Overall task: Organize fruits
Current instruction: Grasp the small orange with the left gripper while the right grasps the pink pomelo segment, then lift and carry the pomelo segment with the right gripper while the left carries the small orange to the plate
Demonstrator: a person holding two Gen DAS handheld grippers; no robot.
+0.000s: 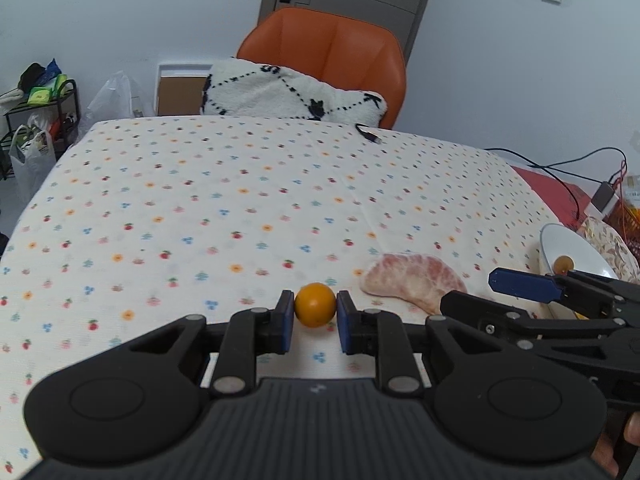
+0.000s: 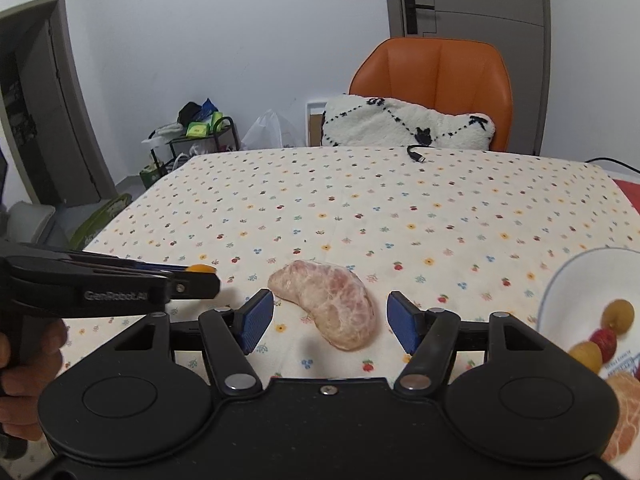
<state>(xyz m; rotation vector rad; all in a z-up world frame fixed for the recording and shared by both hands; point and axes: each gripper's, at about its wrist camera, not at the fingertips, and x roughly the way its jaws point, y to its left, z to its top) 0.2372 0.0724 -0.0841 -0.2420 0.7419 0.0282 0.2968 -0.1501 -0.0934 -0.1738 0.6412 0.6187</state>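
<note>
A small round orange fruit (image 1: 315,305) sits between the blue pads of my left gripper (image 1: 316,320), which is shut on it just above the flowered tablecloth (image 1: 200,200). From the right wrist view the left gripper (image 2: 204,276) comes in from the left with that fruit (image 2: 201,268) at its tip. A peeled pink pomelo segment (image 2: 328,308) lies on the cloth between the wide-open fingers of my right gripper (image 2: 330,322), untouched by either pad. A white bowl (image 2: 560,292) at the right holds small yellow and red fruits and another pomelo piece.
An orange chair (image 1: 332,48) with a white patterned cushion (image 1: 288,92) stands at the table's far edge, with a black USB cable end (image 1: 370,134) beside it. Wires and a red surface (image 1: 560,192) lie at the far right. A rack with bags (image 1: 36,120) stands left of the table.
</note>
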